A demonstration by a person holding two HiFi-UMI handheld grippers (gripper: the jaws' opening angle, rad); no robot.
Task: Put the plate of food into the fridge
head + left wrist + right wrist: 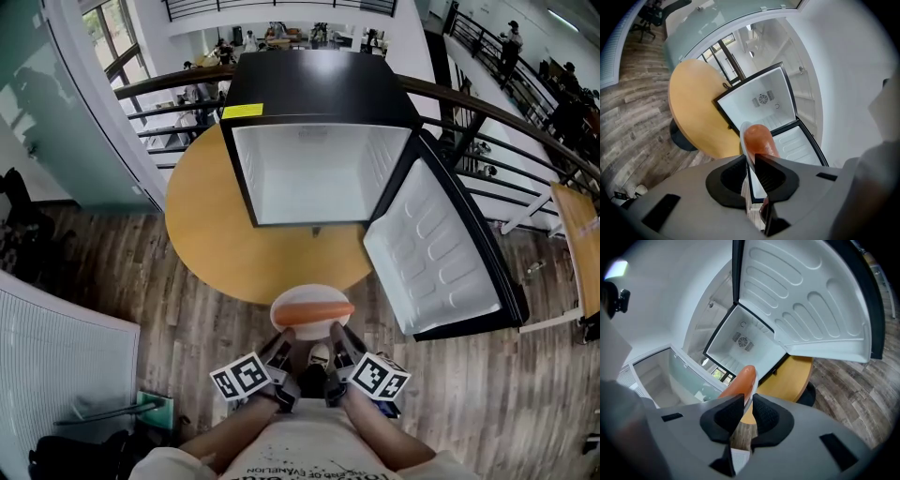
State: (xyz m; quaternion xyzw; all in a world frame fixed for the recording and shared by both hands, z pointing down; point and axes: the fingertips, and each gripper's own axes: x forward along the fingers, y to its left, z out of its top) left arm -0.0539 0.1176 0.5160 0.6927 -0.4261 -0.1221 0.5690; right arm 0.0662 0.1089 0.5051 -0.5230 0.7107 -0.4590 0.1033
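**A:** Head view, entry: the white plate (309, 293) carrying an orange-red sausage (312, 311) is hanging at lower centre of the frame. It is overlapping the near edge of the round table (211, 234) and is not yet at the open mini fridge (319, 89).

**B:** Grips?

**A:** The left gripper (284, 339) is pinching the plate's near-left rim and the right gripper (336, 337) the near-right rim. Each gripper view is showing the thin rim clamped between the pads.

**B:** Handling?

**A:** Judging: the plate is looking stiff, glossy, likely slippery and breakable. The sausage is lying loose and may roll if the plate tips. The two rim pinches are seeming the right hold, provided the plate is travelling level.

**B:** Clearance?

**A:** The cavity is standing empty at upper centre. The door (436, 253) is swung wide toward the frame's right. I am watching the cavity's lower lip and the door's inner edge.
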